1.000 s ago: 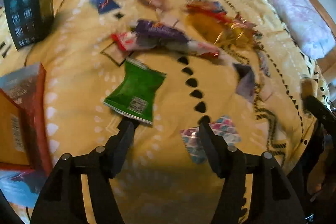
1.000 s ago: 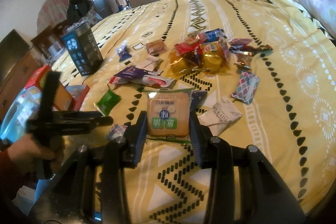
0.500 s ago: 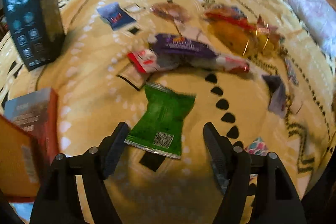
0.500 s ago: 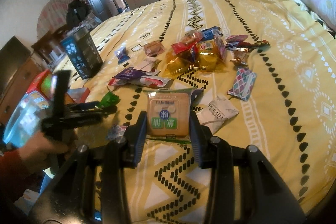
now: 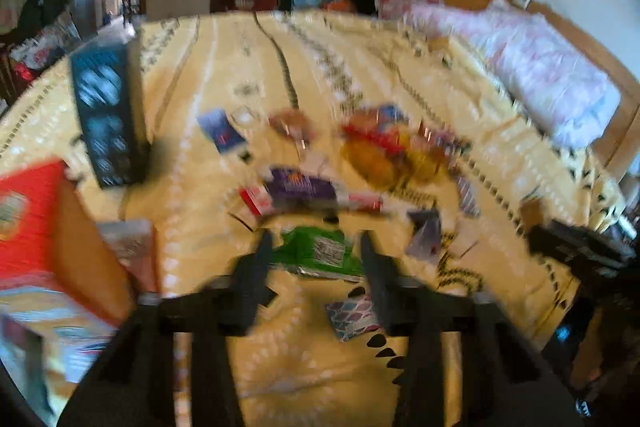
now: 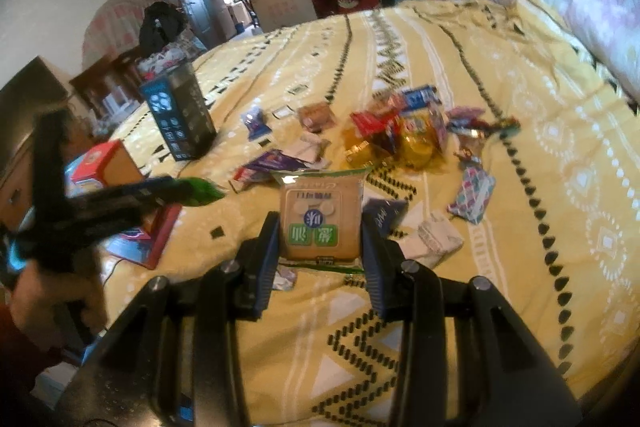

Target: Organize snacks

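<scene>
My left gripper (image 5: 316,247) is shut on a green snack packet (image 5: 318,253) and holds it above the yellow bedspread (image 5: 312,379); the packet also shows in the right wrist view (image 6: 202,189), sticking out of the left gripper's fingers (image 6: 152,193). My right gripper (image 6: 320,227) is shut on a tan biscuit packet with green labels (image 6: 320,221), held above the bed. Several loose snacks lie scattered in the middle of the bed (image 6: 380,139).
A dark blue box (image 6: 178,115) stands upright at the left. A red and orange carton (image 5: 44,235) sits at the bed's left edge. Pink bedding (image 6: 580,3) lies at the far right. Cardboard boxes and clothes are piled beyond the bed.
My left gripper moved onto the green packet, shut on it and lifted it off the bed, tilting up. My right gripper kept hold of the biscuit packet and rose slightly.
</scene>
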Demonstrator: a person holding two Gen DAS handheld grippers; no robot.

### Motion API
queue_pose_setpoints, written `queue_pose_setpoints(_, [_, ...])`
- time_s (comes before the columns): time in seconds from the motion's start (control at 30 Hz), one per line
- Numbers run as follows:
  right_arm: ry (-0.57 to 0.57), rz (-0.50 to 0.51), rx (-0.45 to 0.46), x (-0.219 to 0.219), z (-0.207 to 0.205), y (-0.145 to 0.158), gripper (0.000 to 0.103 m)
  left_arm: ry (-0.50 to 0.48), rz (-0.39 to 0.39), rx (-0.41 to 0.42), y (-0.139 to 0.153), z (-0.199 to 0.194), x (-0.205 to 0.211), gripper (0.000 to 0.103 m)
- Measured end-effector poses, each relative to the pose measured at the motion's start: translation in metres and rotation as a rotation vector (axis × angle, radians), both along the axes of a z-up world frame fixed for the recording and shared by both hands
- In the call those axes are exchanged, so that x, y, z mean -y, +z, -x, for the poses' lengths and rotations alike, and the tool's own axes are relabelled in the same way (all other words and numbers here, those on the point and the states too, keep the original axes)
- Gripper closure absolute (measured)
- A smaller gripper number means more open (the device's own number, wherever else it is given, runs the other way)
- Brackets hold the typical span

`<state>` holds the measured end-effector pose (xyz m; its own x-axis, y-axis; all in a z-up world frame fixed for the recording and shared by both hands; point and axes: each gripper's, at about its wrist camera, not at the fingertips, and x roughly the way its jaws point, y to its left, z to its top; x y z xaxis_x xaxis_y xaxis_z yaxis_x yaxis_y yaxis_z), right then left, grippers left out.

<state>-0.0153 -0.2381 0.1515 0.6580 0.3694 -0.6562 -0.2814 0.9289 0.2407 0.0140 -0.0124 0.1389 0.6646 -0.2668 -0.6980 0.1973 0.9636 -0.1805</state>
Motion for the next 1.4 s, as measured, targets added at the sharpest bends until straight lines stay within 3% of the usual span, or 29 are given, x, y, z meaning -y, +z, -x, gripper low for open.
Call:
queue_pose_setpoints(0.1, [0.026, 0.010, 0.024, -0.012, -0.001, 0.011, 0.064, 0.025, 0.015, 0.058, 0.027, 0.010, -0.017, 0.072])
queue_pose_setpoints(0.2, [0.043, 0.022, 0.051, -0.025, -0.004, 0.018, 0.064, 0.027, 0.003, 0.047, 0.027, 0.010, -0.028, 0.072])
queue_pose_setpoints(0.37, [0.042, 0.013, 0.024, -0.034, -0.001, 0.009, 0.064, 0.012, 0.049, -0.053, -0.027, 0.007, -0.029, 0.072])
queue_pose_setpoints(0.5, [0.038, 0.018, -0.007, -0.033, 0.007, 0.000, 0.064, 0.020, 0.021, -0.157, -0.080, 0.017, -0.023, 0.070])
queue_pose_setpoints(0.6, [0.036, 0.023, -0.021, -0.027, 0.010, -0.004, 0.064, 0.059, 0.038, -0.241, -0.106, 0.029, -0.030, 0.060])
queue_pose_setpoints(0.77, [0.040, 0.012, -0.039, -0.025, 0.007, -0.008, 0.064, 0.090, 0.036, -0.197, -0.097, 0.039, -0.030, 0.034])
queue_pose_setpoints(0.9, [0.049, -0.001, -0.050, -0.026, 0.006, -0.012, 0.063, 0.082, 0.004, -0.164, -0.090, 0.025, -0.025, 0.032])
queue_pose_setpoints(0.97, [0.054, -0.003, -0.054, -0.027, 0.006, -0.013, 0.063, 0.053, -0.026, -0.193, -0.097, 0.013, -0.019, 0.025])
queue_pose_setpoints(1.03, [0.053, -0.004, -0.059, -0.027, 0.006, -0.015, 0.063, 0.015, -0.075, -0.256, -0.112, 0.005, -0.014, 0.031])
queue_pose_setpoints(1.07, [0.052, -0.006, -0.061, -0.026, 0.005, -0.015, 0.063, -0.004, -0.094, -0.294, -0.120, 0.002, -0.010, 0.047])
queue_pose_setpoints(1.13, [0.049, -0.011, -0.064, -0.024, 0.005, -0.016, 0.063, -0.005, -0.097, -0.290, -0.124, 0.003, -0.009, 0.065])
queue_pose_setpoints(1.27, [0.041, -0.007, -0.069, -0.024, 0.003, -0.017, 0.064, 0.005, -0.044, -0.252, -0.109, 0.008, -0.015, 0.068])
queue_pose_setpoints(1.4, [0.039, 0.000, -0.054, -0.028, -0.001, -0.007, 0.064, -0.004, -0.004, -0.149, -0.060, 0.020, -0.013, 0.068])
